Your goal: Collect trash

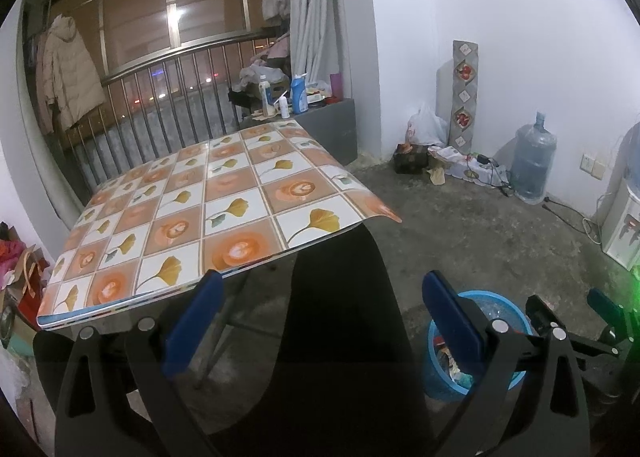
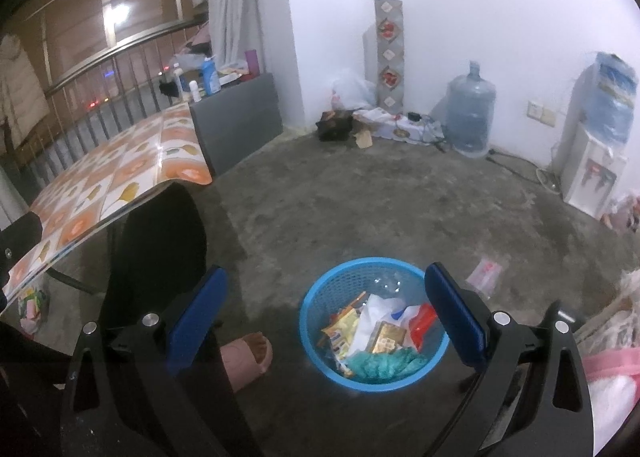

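Observation:
A blue plastic basket (image 2: pixel 320 289) stands on the concrete floor, holding wrappers, white paper, a red packet and a teal cloth (image 2: pixel 384 363). My right gripper (image 2: pixel 326 297) hovers above it, open, with nothing between its blue pads. In the left wrist view the same basket (image 1: pixel 436 377) shows at lower right, partly behind a finger. My left gripper (image 1: pixel 322 301) is open and holds nothing, near the front edge of the table (image 1: pixel 224 193), which has a flower-patterned cloth. A clear plastic packet (image 2: pixel 484 273) lies on the floor right of the basket.
A person's dark-trousered leg (image 2: pixel 156 257) and pink slipper (image 2: pixel 250 357) are left of the basket. Water jug (image 2: pixel 470 113), water dispenser (image 2: pixel 592 173), bags and boxes line the far wall. A grey cabinet (image 2: pixel 240 117) with bottles stands behind the table. Small colourful bag (image 2: pixel 32 307) lies under the table.

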A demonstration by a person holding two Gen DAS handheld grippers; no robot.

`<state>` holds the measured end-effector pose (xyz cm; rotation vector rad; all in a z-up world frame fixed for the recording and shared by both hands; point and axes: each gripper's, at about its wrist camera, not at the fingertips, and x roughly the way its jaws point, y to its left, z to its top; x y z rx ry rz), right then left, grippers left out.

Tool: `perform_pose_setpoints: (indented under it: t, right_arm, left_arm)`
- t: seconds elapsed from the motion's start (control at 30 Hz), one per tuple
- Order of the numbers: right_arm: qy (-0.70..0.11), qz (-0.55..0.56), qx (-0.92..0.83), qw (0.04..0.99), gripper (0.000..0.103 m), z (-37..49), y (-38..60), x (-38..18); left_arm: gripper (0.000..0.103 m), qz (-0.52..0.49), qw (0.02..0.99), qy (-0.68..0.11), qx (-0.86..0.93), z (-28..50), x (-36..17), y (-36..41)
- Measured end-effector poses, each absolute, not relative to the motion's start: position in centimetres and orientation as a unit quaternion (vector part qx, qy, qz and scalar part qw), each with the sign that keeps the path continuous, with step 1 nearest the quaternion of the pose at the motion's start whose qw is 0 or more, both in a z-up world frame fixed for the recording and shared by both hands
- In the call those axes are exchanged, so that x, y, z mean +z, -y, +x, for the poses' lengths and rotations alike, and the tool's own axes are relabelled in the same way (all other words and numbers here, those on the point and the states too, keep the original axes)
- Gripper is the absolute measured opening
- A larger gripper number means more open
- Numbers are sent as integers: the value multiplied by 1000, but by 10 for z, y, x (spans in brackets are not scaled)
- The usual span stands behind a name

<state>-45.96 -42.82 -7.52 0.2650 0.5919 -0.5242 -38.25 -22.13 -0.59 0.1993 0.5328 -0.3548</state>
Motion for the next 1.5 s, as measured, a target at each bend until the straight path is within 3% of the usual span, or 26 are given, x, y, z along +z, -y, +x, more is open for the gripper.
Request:
perform_pose_setpoints:
  t: [1.5]
  right_arm:
    - [-297, 132, -243, 914, 95, -456, 431, -77]
  left_arm:
    - [98, 96, 946, -256, -173, -387, -4, 224]
